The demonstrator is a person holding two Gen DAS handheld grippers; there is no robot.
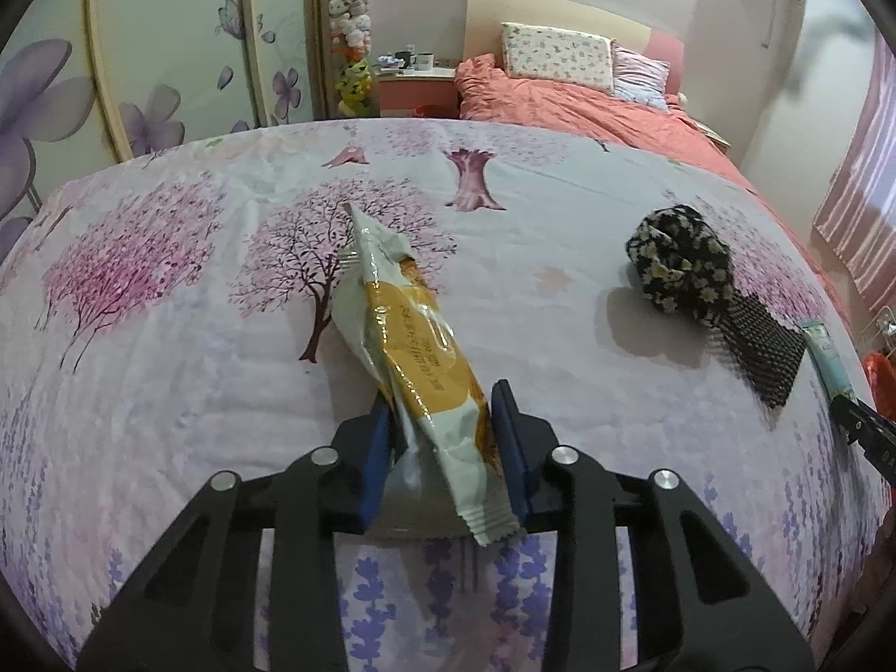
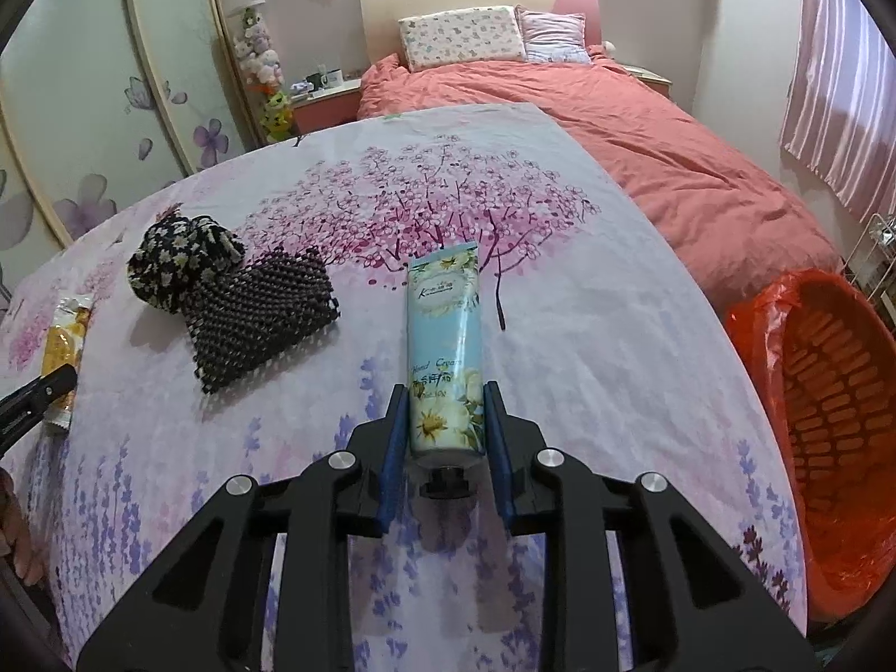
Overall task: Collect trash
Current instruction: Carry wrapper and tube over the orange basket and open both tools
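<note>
My left gripper (image 1: pixel 442 397) is shut on a white and orange snack wrapper (image 1: pixel 403 330) and holds it tilted up above the flowered sheet. My right gripper (image 2: pixel 445 397) is shut on a light blue hand cream tube (image 2: pixel 445 336) with its black cap toward the camera, just above the sheet. The wrapper also shows at the left edge of the right wrist view (image 2: pixel 64 347), and the tube at the right edge of the left wrist view (image 1: pixel 829 358). A red-lined basket (image 2: pixel 829 420) stands on the floor to the right of the bed.
A black flowered scrunchie (image 1: pixel 680 260) and a black beaded pouch (image 1: pixel 761 350) lie on the sheet between the grippers. A pink duvet (image 2: pixel 644 140) and pillows (image 2: pixel 465 36) lie at the far end. A nightstand with mugs (image 1: pixel 417 75) and a flowered wardrobe (image 1: pixel 168 56) stand at left.
</note>
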